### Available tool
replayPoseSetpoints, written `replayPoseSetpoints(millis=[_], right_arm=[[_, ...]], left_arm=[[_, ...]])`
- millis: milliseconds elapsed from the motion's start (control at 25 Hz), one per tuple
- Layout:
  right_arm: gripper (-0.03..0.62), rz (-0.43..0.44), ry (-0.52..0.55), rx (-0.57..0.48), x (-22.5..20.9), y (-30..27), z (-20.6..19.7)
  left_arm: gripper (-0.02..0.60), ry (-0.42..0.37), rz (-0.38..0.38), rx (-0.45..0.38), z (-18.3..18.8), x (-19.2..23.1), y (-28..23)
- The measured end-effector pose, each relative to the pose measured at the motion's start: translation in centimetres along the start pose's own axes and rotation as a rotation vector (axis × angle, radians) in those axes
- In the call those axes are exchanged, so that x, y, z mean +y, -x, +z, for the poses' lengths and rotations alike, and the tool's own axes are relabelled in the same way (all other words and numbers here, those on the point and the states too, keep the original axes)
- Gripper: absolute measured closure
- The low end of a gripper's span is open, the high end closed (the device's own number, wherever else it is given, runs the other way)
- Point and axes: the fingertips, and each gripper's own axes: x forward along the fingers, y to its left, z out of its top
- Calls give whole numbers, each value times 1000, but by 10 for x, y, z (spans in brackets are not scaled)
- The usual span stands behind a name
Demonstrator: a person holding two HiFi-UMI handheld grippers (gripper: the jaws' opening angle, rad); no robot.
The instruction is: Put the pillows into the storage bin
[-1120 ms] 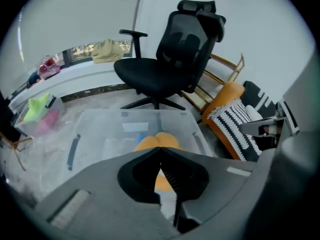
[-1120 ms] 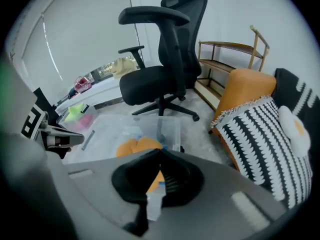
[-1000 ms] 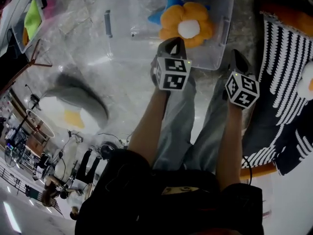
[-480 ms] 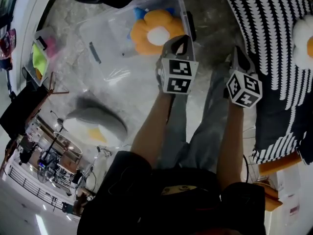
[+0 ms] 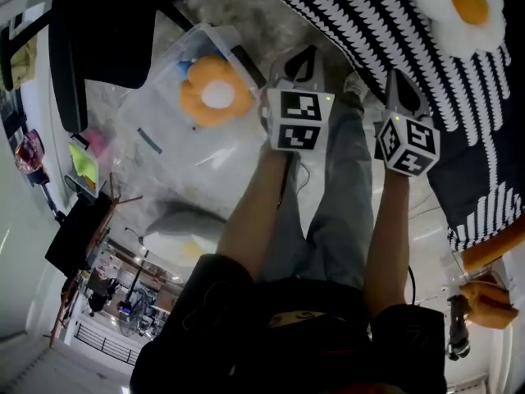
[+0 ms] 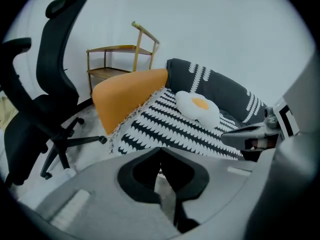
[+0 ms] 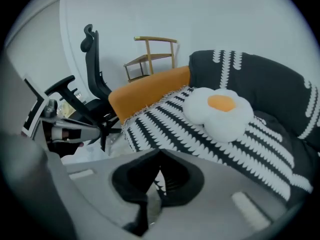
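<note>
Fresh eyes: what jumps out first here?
A fried-egg pillow sits on the black-and-white striped blanket, straight ahead of the left tongs and right tongs, both shut and empty. In the head view, an orange flower pillow lies in the clear storage bin at upper left.

A clear plastic storage bin sits on the floor. An orange flower pillow, white at its centre, lies face up inside. A blue corner beside it may be another pillow. A fried-egg pillow, white with a yellow yolk, lies flat on the black-and-white striped throw. A grey and white pillow lies on the floor near the bin.
</note>
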Motion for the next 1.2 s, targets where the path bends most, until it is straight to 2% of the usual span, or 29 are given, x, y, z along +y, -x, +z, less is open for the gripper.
replayPoseSetpoints(millis=[200, 360, 640, 920, 1040, 1080, 1160, 1200], right_arm=[[591, -79, -55, -15, -52, 1, 10], [591, -119, -104, -25, -93, -5, 20], [591, -209, -179, -73, -176, -4, 52], [591, -293, -221, -103, -246, -20, 71], [480, -284, -223, -90, -264, -28, 76], [470, -281, -220, -84, -270, -32, 78], [445, -274, -215, -75, -284, -38, 84], [417, -264, -217, -70, -290, -41, 89]], left_arm=[[571, -72, -78, -5, 41, -53, -44], [571, -120, -99, -5, 71, -77, -74], [571, -156, -90, -17, 123, -116, -117], [571, -215, -26, 35, 142, -142, -162], [568, -251, -27, 63, 147, -150, -175], [542, -259, -23, 72, 150, -150, -180], [434, -247, -11, 95, 155, -146, -189], [407, -231, -7, 109, 157, -143, -193]])
